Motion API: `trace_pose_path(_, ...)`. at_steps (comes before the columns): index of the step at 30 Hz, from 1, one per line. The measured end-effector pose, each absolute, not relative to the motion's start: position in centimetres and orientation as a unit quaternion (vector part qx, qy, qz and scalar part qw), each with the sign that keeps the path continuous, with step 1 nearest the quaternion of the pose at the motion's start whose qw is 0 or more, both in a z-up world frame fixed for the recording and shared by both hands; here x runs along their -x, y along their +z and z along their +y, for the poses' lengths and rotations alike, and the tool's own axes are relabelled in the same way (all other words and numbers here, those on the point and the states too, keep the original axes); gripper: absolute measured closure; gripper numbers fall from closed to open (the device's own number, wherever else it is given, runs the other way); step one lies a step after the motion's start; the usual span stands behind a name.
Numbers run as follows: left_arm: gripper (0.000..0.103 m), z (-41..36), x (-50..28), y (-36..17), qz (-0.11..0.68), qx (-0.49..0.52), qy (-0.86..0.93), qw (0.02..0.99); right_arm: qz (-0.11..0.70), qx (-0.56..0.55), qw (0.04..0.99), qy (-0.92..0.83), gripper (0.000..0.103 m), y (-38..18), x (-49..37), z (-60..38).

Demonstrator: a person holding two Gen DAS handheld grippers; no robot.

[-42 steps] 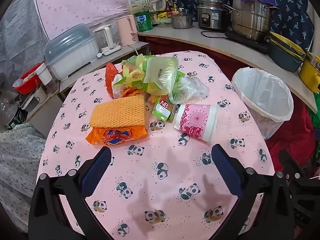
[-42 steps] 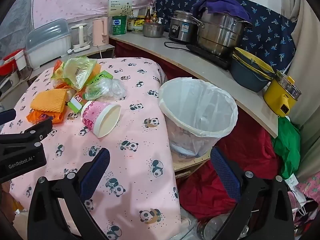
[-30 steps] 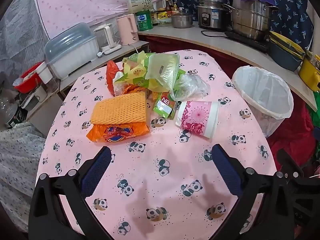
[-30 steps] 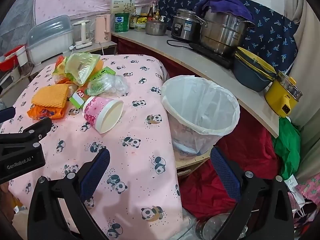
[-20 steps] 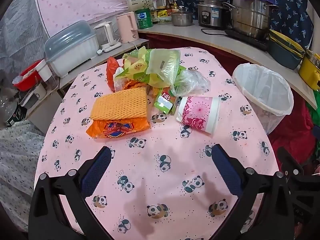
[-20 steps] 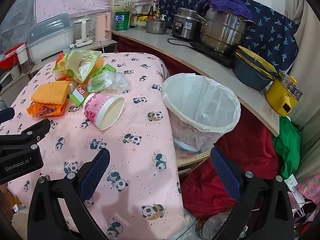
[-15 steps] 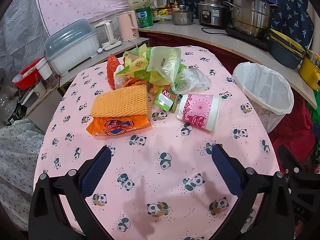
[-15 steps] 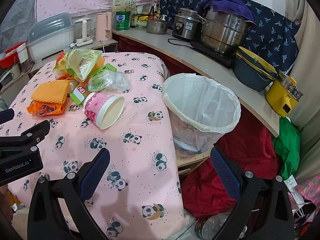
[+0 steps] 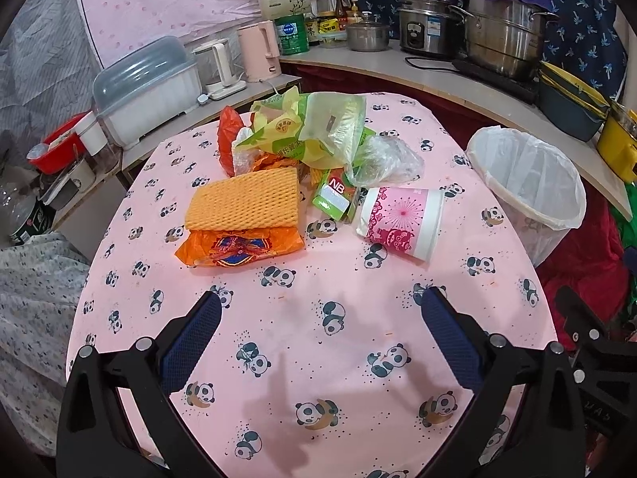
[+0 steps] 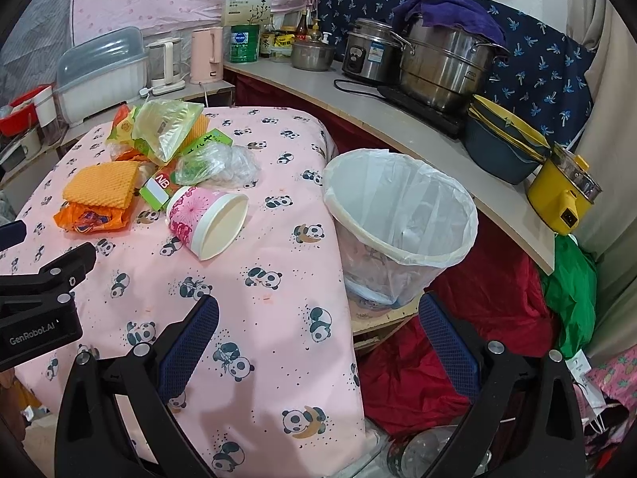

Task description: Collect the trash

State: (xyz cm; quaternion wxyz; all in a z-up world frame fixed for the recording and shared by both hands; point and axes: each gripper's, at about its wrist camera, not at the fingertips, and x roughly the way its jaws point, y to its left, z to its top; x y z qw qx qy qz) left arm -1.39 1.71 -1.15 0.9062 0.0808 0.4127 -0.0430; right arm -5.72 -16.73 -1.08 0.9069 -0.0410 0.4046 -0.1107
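A heap of trash lies on the pink panda tablecloth (image 9: 318,342): a pink paper cup (image 9: 402,223) on its side, an orange foam net (image 9: 245,199) on an orange wrapper (image 9: 239,245), a green NB carton (image 9: 334,197), a clear bag (image 9: 386,159) and a yellow-green bag (image 9: 318,127). A white-lined bin (image 10: 402,215) stands right of the table. My left gripper (image 9: 318,318) is open and empty, short of the heap. My right gripper (image 10: 314,322) is open and empty over the table's right edge, near the bin. The cup also shows in the right wrist view (image 10: 207,219).
A counter (image 10: 358,95) behind holds steel pots (image 10: 446,63), a rice cooker (image 10: 366,55), a pink kettle (image 9: 258,53) and bottles. A lidded plastic box (image 9: 147,87) stands at the left. Red cloth (image 10: 477,318) and a green bag (image 10: 573,290) lie by the bin.
Both grippers have drawn back slightly and risen, so the heap and bin sit a little farther away. Both stay open. Nothing on the table has moved.
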Motion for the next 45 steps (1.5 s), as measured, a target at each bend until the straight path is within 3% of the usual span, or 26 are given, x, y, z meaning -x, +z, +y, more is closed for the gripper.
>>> trace_pose_path(45, 0.007, 0.7, 2.0, -0.2, 0.392, -0.087, -0.054, 0.914, 0.390, 0.032, 0.911, -0.131, 0.007, -0.2, 6.4, -18.0)
